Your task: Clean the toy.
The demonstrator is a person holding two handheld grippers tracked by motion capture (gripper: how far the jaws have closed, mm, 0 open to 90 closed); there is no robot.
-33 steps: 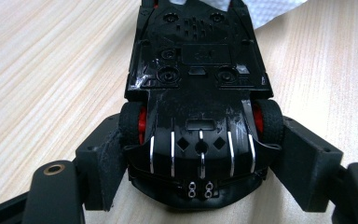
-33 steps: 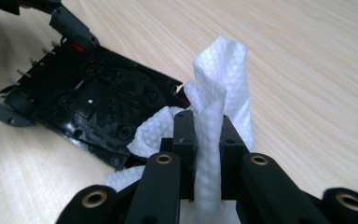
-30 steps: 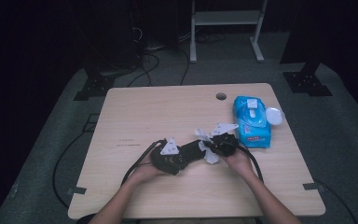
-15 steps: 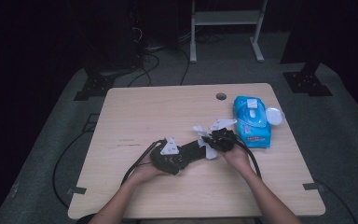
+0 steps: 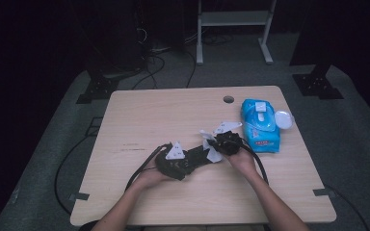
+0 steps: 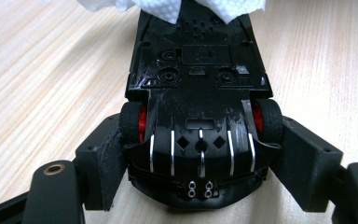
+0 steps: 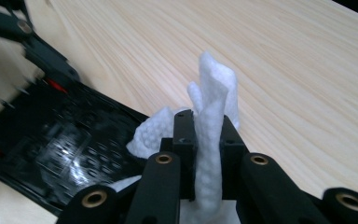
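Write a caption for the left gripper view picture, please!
Left gripper clamps an upside-down black toy car while a white wipe rubs its underside.

Light wood table [image 5: 173, 110] with a round hole [image 5: 228, 99] near its far edge, grey carpet floor [image 5: 351, 125], white metal frame [image 5: 234, 19] beyond, black stand feet [image 5: 96, 89] at both sides, cables [image 5: 156, 62] on the floor, dark surroundings, table lit

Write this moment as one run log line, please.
left claw: shut on toy car, underside up | right claw: shut on white wipe, at car
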